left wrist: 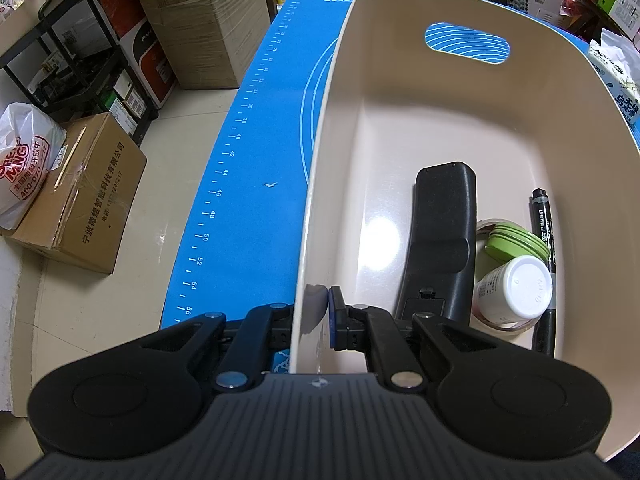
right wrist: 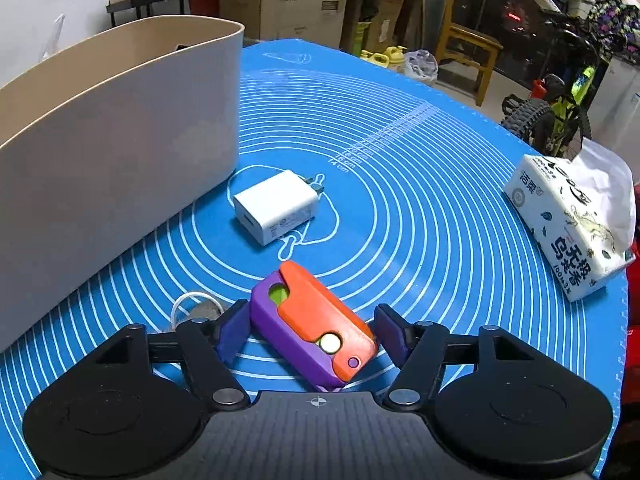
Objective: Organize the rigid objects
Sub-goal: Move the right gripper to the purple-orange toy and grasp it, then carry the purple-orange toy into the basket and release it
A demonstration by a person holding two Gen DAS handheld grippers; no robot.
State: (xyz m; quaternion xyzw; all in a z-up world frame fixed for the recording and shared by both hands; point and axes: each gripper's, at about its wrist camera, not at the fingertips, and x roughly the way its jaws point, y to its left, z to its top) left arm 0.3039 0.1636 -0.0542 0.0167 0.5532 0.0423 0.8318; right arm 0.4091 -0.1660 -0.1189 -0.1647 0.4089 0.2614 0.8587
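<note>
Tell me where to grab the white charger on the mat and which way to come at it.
Grip the white charger across its two broad flat side faces, mid-body, coming from above. It lies flat on the blue mat, prongs pointing away from the bin, with open mat around it.

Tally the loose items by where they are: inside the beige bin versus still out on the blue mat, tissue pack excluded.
In bin: 4 — remote, marker, green lid, white bottle
On mat: 3 — charger, orange-purple toy, white ring
Total: 7

"PERMANENT" on marker (left wrist: 545,256), "14 cm" on blue mat (right wrist: 440,208), "MING" on plastic bag (left wrist: 24,168)
</note>
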